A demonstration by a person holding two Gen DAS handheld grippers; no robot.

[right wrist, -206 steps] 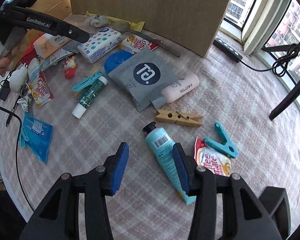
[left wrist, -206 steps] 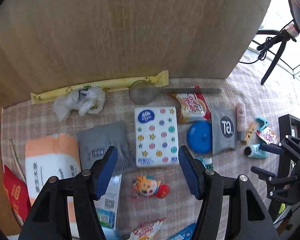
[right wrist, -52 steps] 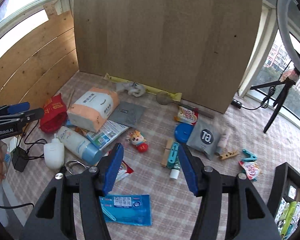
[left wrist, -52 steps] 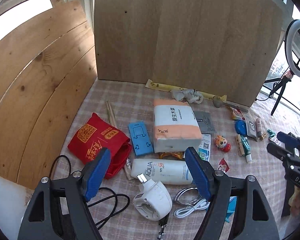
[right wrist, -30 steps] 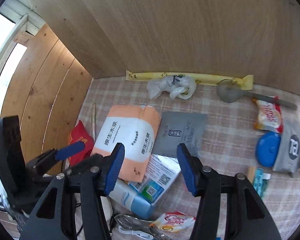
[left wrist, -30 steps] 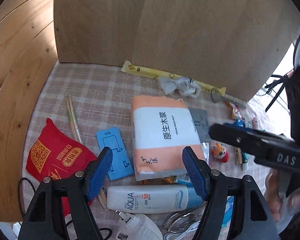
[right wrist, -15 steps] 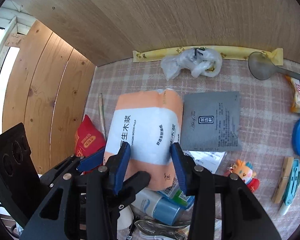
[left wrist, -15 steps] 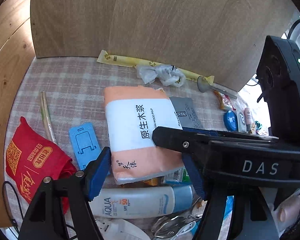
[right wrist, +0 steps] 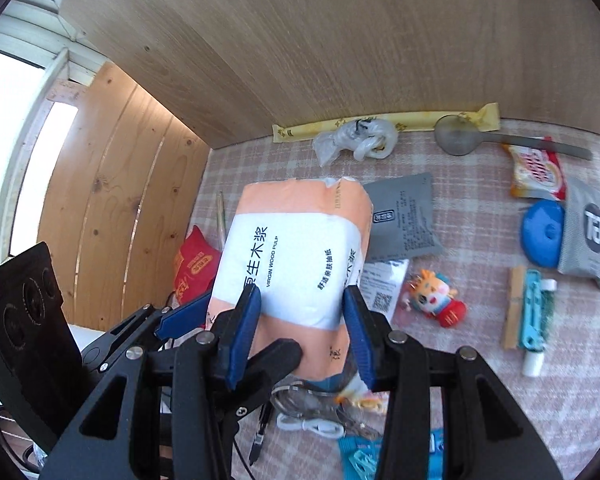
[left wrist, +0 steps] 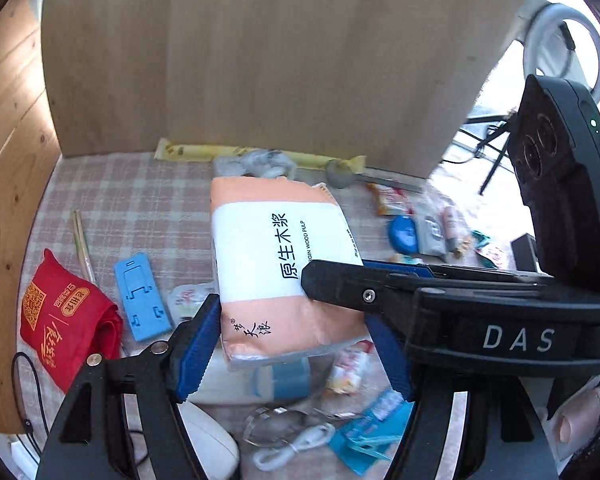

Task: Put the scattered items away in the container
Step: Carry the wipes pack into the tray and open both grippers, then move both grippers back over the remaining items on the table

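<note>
Right gripper [right wrist: 302, 330]: clamped on tissue pack [right wrist: 296, 256].
Left gripper [left wrist: 296, 354]: jaws apart, flanking pack.
Right view only: toy figure [right wrist: 436, 298].
Hidden: pack's underside.

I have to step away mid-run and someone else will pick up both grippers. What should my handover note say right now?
Right gripper: its jaws have just been closing, and its pads now clamp the orange-and-white tissue pack.
Left gripper: open wide around the same pack's near end; I cannot tell whether it is touching.
Container: a dark box at the far right of the table, mostly hidden.
Done: the pack is gripped but not yet in the container.
Left: carry it over, then collect the red pouch, blue stand, spoon, toy figure, blue lid and the smaller items.
</note>
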